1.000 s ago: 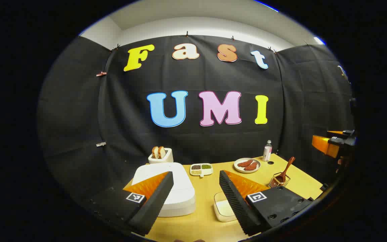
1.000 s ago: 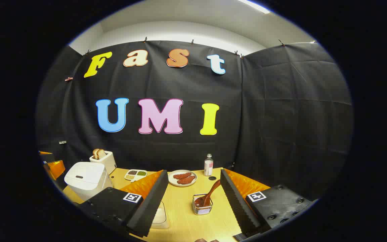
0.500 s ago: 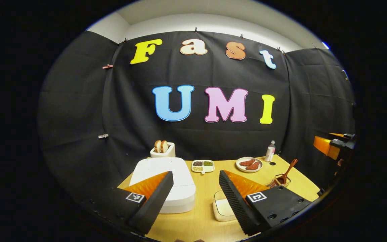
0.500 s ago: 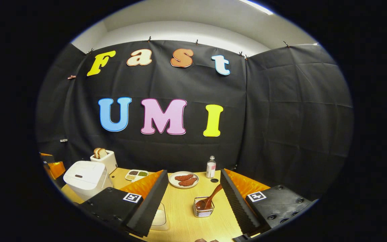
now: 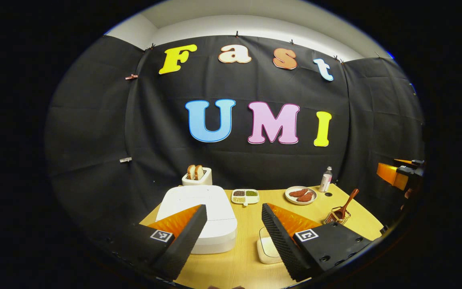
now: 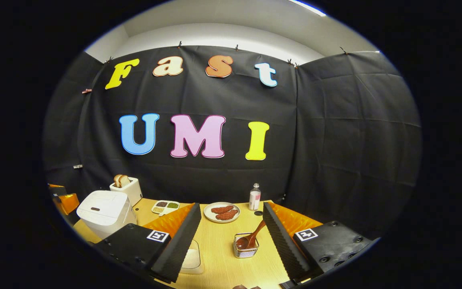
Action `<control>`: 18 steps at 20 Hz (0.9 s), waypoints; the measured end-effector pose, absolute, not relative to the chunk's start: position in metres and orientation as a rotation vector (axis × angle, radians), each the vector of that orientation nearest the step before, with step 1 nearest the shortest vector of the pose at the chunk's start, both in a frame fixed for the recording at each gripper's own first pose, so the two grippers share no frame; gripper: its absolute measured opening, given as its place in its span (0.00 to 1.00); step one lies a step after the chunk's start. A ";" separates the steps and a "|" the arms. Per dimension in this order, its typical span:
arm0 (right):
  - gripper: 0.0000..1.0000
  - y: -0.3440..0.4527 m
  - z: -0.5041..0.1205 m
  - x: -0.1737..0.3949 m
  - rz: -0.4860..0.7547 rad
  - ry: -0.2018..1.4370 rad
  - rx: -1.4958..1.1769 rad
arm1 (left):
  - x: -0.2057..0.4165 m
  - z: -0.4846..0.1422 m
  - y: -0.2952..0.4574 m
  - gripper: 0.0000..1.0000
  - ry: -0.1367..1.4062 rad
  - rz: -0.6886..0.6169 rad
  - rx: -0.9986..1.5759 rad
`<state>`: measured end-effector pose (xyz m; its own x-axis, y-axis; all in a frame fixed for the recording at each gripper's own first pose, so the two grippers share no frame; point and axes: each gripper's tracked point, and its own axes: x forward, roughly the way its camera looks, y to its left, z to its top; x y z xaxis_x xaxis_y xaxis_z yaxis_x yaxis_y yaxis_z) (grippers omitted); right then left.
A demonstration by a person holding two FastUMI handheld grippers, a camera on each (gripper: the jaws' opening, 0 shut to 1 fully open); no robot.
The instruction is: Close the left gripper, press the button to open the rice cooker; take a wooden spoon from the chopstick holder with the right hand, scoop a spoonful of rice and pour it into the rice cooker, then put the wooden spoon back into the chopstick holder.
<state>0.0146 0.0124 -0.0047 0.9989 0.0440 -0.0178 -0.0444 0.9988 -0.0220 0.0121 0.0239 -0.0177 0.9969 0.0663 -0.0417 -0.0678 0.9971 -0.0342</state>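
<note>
A white rice cooker with its lid down sits on the yellow table, partly behind my left finger. My left gripper is open above the table's near edge, nothing between its fingers. A clear container of rice lies just beyond its right finger. The wooden spoon leans in a wire chopstick holder, straight ahead of my open right gripper. The rice cooker stands far left in the right gripper view, the rice container beside the left finger.
A toaster with bread stands behind the cooker. A divided dish of grains, a plate of sausages and a small bottle line the table's back. The other gripper shows at the far right.
Both views have shifted slightly; the table objects sit a little farther and higher in the left gripper view. Both grippers stay open and nothing has been touched.
</note>
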 end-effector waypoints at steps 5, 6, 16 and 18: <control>0.98 0.012 -0.008 0.018 0.037 0.029 -0.026 | 0.018 -0.012 0.043 0.95 0.035 0.085 -0.017; 0.98 0.013 -0.009 0.017 0.039 0.034 -0.025 | 0.019 -0.011 0.050 0.95 0.037 0.095 -0.009; 0.98 0.012 -0.022 -0.001 0.046 0.081 -0.067 | 0.053 -0.002 0.118 0.41 0.060 0.120 -0.073; 0.98 0.005 -0.019 -0.006 0.024 0.073 -0.080 | 0.066 -0.003 0.127 0.34 0.089 0.109 -0.075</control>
<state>-0.0064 0.0053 -0.0193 0.9971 0.0206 -0.0735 -0.0264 0.9965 -0.0787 0.0657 0.1265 -0.0034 0.9901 0.1052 -0.0927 -0.1119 0.9913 -0.0695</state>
